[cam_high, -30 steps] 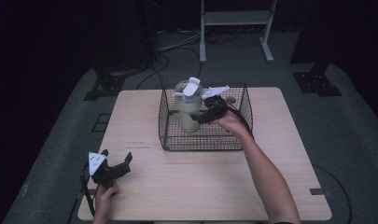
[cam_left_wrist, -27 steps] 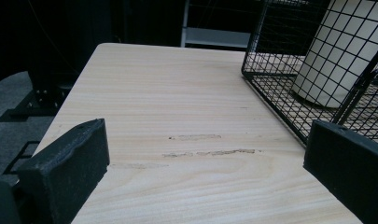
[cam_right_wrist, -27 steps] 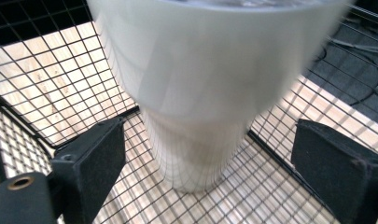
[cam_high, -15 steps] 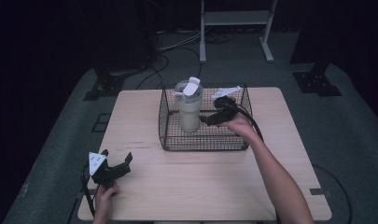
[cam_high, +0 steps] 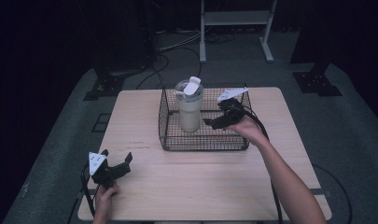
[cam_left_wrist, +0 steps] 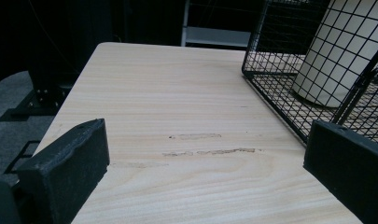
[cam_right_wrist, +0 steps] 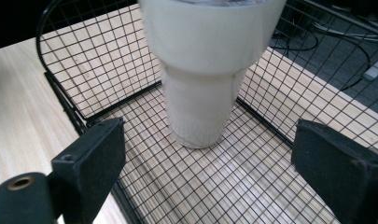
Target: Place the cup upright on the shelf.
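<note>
A cream tumbler (cam_high: 189, 112) with a white flip lid stands upright in the left part of a black wire basket (cam_high: 203, 142) at the table's middle. My right gripper (cam_high: 212, 122) hovers inside the basket just right of the tumbler, open and empty. In the right gripper view the tumbler (cam_right_wrist: 205, 70) stands apart ahead of the right gripper (cam_right_wrist: 214, 168), on the basket's wire floor (cam_right_wrist: 252, 191). My left gripper (cam_high: 116, 156) rests open at the table's near left corner. In the left gripper view its jaws are wide apart over bare wood, the left gripper (cam_left_wrist: 207, 172) facing the basket (cam_left_wrist: 280, 93) and tumbler (cam_left_wrist: 336, 56).
The light wooden table (cam_high: 140, 121) has bare room left of and in front of the basket. A white metal stand (cam_high: 235, 18) and floor cables (cam_high: 177, 46) lie beyond the far edge. A dark equipment base (cam_high: 317, 79) stands at the back right.
My right gripper has let go of the tumbler and drawn back to the right inside the basket. The tumbler stays upright. The left gripper has not moved.
</note>
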Available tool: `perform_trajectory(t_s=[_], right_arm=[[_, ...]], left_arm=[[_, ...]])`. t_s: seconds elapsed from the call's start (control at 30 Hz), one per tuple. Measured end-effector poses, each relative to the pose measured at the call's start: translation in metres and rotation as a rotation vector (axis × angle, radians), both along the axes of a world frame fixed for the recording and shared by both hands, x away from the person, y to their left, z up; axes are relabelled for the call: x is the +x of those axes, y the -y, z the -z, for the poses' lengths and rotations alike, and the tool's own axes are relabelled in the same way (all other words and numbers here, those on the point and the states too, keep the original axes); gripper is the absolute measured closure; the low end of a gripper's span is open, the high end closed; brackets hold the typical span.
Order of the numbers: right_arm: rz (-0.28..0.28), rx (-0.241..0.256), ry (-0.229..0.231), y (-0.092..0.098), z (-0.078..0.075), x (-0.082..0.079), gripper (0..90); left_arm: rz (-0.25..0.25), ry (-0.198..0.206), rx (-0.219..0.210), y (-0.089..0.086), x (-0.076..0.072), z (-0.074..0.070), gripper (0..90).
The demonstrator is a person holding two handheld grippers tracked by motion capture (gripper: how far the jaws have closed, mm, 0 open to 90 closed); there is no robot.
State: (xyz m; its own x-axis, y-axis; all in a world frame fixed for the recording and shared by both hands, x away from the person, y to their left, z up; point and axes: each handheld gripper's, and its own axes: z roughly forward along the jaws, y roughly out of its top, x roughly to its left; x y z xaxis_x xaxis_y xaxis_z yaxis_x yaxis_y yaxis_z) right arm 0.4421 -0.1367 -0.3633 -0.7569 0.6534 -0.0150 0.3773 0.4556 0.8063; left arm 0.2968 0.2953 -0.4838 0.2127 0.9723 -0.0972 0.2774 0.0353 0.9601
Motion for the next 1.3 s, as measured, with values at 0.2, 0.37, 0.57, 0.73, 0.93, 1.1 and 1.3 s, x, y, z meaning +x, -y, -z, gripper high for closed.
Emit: perform_trajectory(t_s=[0.2, 0.37, 0.57, 0.73, 0.93, 1.1, 1.3], right_arm=[[-0.001, -0.009, 0.022, 0.008, -0.008, -0.01, 9.6], [-0.001, -0.02, 0.023, 0.013, -0.011, -0.017, 9.6], [-0.001, -0.037, 0.046, 0.021, -0.01, -0.024, 9.6], [0.001, -0.022, 0.052, 0.029, -0.012, -0.032, 9.6], [0.003, -0.007, 0.066, 0.04, -0.015, -0.043, 9.6], [-0.002, -0.004, 0.077, 0.046, -0.016, -0.053, 9.6], [-0.017, -0.007, 0.081, 0.051, -0.013, -0.065, 9.6]], left_arm=[[-0.002, -0.001, -0.001, -0.001, 0.0, 0.0, 0.0], [-0.002, -0.001, -0.001, -0.001, 0.0, 0.0, 0.0], [-0.001, -0.001, -0.002, -0.001, 0.0, 0.0, 0.0], [0.001, -0.001, 0.002, 0.0, 0.0, 0.0, 0.0], [0.001, -0.001, 0.003, -0.001, 0.0, 0.0, 0.0], [0.0, 0.002, -0.001, 0.0, 0.0, 0.0, 0.0], [0.001, 0.001, -0.002, 0.0, 0.0, 0.0, 0.0]])
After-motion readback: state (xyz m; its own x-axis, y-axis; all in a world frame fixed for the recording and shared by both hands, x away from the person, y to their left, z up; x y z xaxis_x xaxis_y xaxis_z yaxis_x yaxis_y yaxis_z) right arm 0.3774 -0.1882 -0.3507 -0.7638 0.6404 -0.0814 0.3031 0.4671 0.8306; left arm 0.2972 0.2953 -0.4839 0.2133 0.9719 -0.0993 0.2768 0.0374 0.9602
